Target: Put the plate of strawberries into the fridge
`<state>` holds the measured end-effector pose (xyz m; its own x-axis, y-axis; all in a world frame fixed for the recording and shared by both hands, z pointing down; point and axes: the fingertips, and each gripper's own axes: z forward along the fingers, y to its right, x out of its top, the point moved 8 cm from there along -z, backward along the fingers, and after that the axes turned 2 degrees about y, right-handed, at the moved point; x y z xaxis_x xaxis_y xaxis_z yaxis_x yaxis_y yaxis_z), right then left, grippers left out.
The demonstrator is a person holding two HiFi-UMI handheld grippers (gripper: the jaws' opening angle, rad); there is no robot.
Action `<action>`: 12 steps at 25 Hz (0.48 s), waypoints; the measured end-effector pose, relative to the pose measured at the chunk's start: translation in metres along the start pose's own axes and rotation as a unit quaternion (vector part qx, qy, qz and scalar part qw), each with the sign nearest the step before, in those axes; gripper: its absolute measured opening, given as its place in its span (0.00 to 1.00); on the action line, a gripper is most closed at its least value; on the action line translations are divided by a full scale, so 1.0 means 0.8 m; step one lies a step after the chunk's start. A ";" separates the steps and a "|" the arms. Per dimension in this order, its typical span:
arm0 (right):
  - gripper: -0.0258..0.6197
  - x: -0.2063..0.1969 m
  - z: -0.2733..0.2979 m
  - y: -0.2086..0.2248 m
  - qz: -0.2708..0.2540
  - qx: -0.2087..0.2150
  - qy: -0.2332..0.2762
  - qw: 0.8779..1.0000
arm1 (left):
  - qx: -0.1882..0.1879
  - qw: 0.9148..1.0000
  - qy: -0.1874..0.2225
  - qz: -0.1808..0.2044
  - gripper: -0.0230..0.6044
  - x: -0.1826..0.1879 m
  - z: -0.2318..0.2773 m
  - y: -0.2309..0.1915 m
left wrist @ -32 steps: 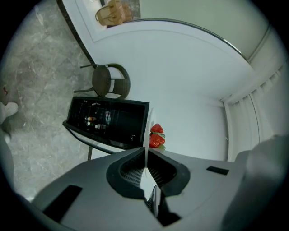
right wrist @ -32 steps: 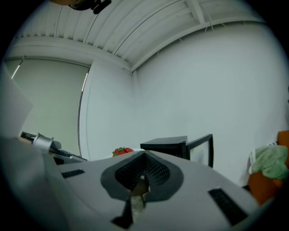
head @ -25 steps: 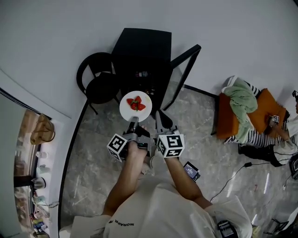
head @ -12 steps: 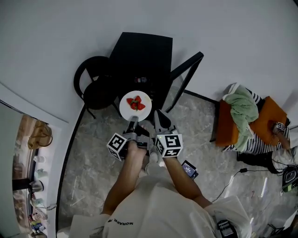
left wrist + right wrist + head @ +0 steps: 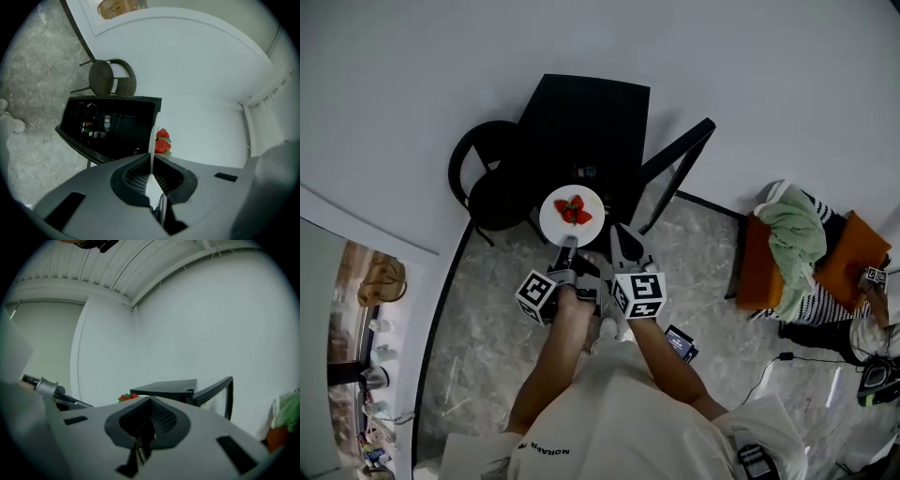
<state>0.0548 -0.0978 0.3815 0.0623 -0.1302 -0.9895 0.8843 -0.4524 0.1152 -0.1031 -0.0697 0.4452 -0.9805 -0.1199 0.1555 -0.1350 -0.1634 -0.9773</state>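
Observation:
A white plate (image 5: pixel 572 217) carrying red strawberries (image 5: pixel 573 210) is held level over the floor, just in front of the small black fridge (image 5: pixel 586 127). The fridge door (image 5: pixel 677 171) stands open to the right. My left gripper (image 5: pixel 566 249) is shut on the plate's near rim. In the left gripper view the plate (image 5: pixel 153 136) shows edge-on between the pads of the left gripper (image 5: pixel 151 169), with the strawberries (image 5: pixel 162 141) beyond and the fridge (image 5: pixel 112 129) interior behind. My right gripper (image 5: pixel 624 246) hovers beside the plate, shut and holding nothing; the right gripper (image 5: pixel 149 401) view shows the strawberries (image 5: pixel 127 397) and the fridge (image 5: pixel 168 387).
A black round chair (image 5: pixel 492 183) stands left of the fridge against the white wall. At the right a person sits by an orange seat with a green cloth (image 5: pixel 794 230). Cables (image 5: pixel 783 358) lie on the marble floor. A shelf with a bag (image 5: pixel 380 283) is at the far left.
The fridge and chair have slid lower in the head view, so I have come a little closer to them. The plate stays in the left gripper, and the right gripper keeps beside it.

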 end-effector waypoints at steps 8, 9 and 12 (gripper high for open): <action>0.04 -0.004 0.012 0.004 -0.014 0.012 0.007 1.000 | -0.006 1.000 0.005 0.009 0.05 -0.001 0.008 0.000; 0.04 -0.004 0.011 0.001 -0.014 0.012 0.007 1.000 | -0.005 1.000 0.003 0.009 0.05 0.000 0.007 0.000; 0.04 -0.009 0.010 -0.002 -0.008 0.010 0.002 1.000 | 0.006 1.000 -0.001 0.014 0.05 0.001 0.002 -0.004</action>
<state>0.0492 -0.1036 0.3889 0.0501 -0.1192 -0.9916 0.8756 -0.4723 0.1010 -0.1035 -0.0710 0.4484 -0.9836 -0.1260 0.1288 -0.1064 -0.1709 -0.9795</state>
